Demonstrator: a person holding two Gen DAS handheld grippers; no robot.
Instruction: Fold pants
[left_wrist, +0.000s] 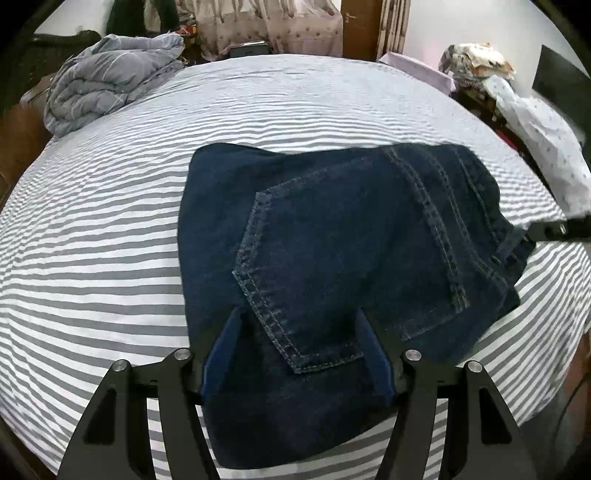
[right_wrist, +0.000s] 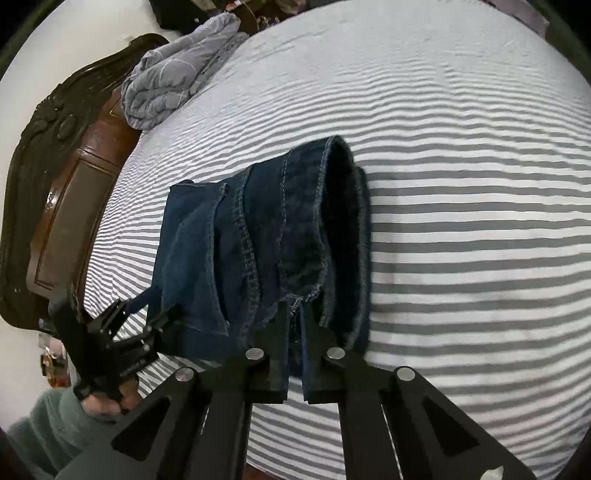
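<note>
At the far left corner of the bed (left_wrist: 110, 192), by the dark carved wooden headboard (right_wrist: 55, 122), lies a rumpled grey quilted blanket (left_wrist: 107, 79), well apart from the work. The bed's grey-and-white striped sheet carries the task's thing, a pair of dark blue denim pants (left_wrist: 332, 258), already folded into a thick, compact bundle near the bed's near edge, with a stitched back pocket (left_wrist: 306, 280) facing up.

The left gripper (left_wrist: 299, 325) hangs over the near end of that bundle with its blue-padded jaws apart, straddling the lower corner of the pocket; its pads do not seem to press on the cloth. In the right wrist view a person's hand in a green sleeve (right_wrist: 48, 428) holds this tool at the bundle's left side.

Further right, the right gripper (right_wrist: 294, 314) has its jaws together, pinching the seamed edge of the denim at the bundle's near right side, beside the open rolled hem (right_wrist: 343, 229).

The step in hand appears to be tidying or turning over the last fold. It would go best if the right pinch stays firm on all the layers rather than the top one alone, while the left jaws bear down on the pocket side to keep the stack from sliding, and any lift is kept low so the thick layers do not spring open.

At the bed's far right edge sits a heap of pale printed cloth (left_wrist: 532, 122).
</note>
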